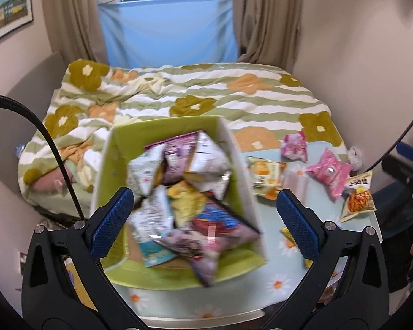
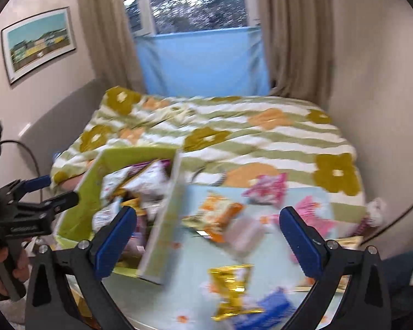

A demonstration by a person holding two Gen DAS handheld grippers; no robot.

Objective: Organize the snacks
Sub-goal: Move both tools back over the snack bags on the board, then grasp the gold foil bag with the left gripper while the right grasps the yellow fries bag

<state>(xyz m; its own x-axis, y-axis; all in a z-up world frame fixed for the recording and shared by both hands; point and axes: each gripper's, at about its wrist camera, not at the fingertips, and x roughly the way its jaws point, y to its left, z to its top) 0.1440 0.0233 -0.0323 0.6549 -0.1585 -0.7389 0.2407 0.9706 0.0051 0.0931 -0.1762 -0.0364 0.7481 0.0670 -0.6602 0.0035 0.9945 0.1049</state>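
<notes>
Left gripper (image 1: 203, 220): jaws spread wide, nothing between them, hovering over the near end of the green box.
Right gripper (image 2: 208, 236): jaws spread wide and empty, above the loose packets on the desk; this view is smeared by motion blur.
Green box (image 1: 118, 148): sits on the left part of the desk, already heaped with snack packets; its long axis runs away from the cameras toward the bed.
Loose snacks: lie on the desk (image 2: 190, 264) to the right of the box, outside its white side wall (image 1: 241, 170).
Nearest target: the orange packet (image 2: 220, 217) lies just beyond and between the right jaws, close beside the box wall; its exact orientation cannot be told through the blur.
Other packets: a gold packet (image 2: 231, 288) and a blue one (image 2: 272, 308) lie nearer, low in the right view; two pink packets (image 1: 329, 172) and an orange noodle-print packet (image 1: 358, 195) lie further right.
Nearer arm: the right one, judged by position; the left is over the box.
In the way: the box wall stands between loose snacks and the heap, so any carry likely must clear it.
Beyond: a bed with a flowered quilt (image 1: 206, 96) touches the desk's far edge.
</notes>
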